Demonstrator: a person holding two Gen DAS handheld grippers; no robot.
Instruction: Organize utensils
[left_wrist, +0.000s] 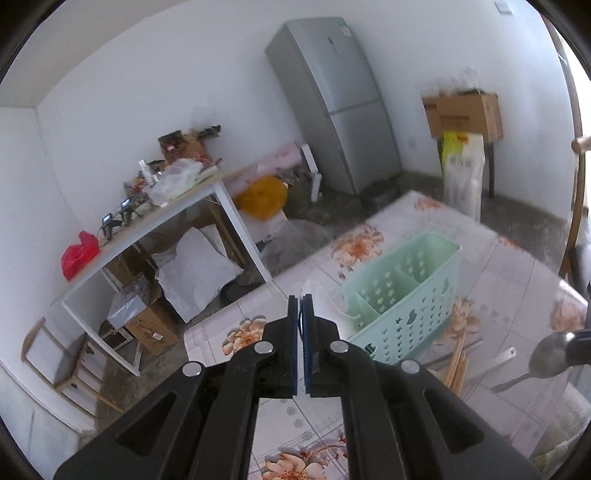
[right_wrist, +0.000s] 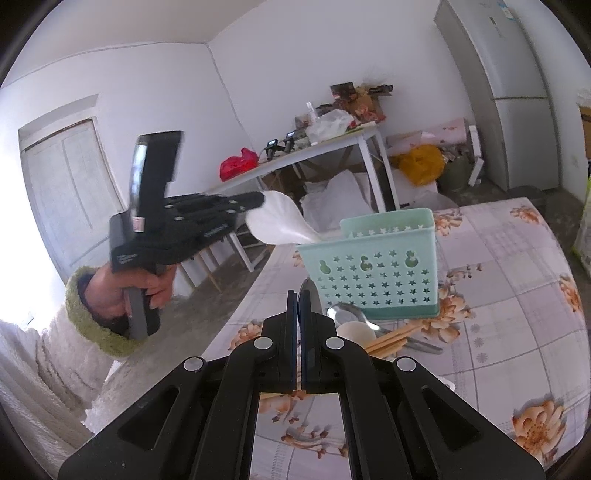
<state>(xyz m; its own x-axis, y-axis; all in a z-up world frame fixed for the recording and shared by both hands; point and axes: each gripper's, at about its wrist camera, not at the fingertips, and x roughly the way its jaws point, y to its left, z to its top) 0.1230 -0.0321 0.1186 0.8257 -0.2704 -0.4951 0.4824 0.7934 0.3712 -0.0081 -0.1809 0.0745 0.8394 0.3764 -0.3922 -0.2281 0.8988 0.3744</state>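
Note:
A mint green slotted utensil basket (left_wrist: 406, 291) (right_wrist: 373, 273) stands upright on the flowered tablecloth. My left gripper (left_wrist: 300, 302) (right_wrist: 255, 201) is shut on a white ladle-like spoon (right_wrist: 279, 221) (left_wrist: 325, 302), whose handle reaches down into the basket's left compartment. My right gripper (right_wrist: 297, 295) is shut on a metal spoon (right_wrist: 309, 295); its bowl also shows at the right edge of the left wrist view (left_wrist: 550, 354). Loose on the cloth in front of the basket lie wooden chopsticks (right_wrist: 389, 341) (left_wrist: 458, 365), a metal ladle (right_wrist: 345, 314) and a white spoon (right_wrist: 356, 332).
The table's left edge (right_wrist: 236, 314) drops to a bare floor. Beyond stand a cluttered white side table (left_wrist: 162, 221), a grey fridge (left_wrist: 332, 103), a cardboard box (left_wrist: 465, 114) and a wooden stool (left_wrist: 62, 362). A person's sleeve (right_wrist: 48, 354) is at left.

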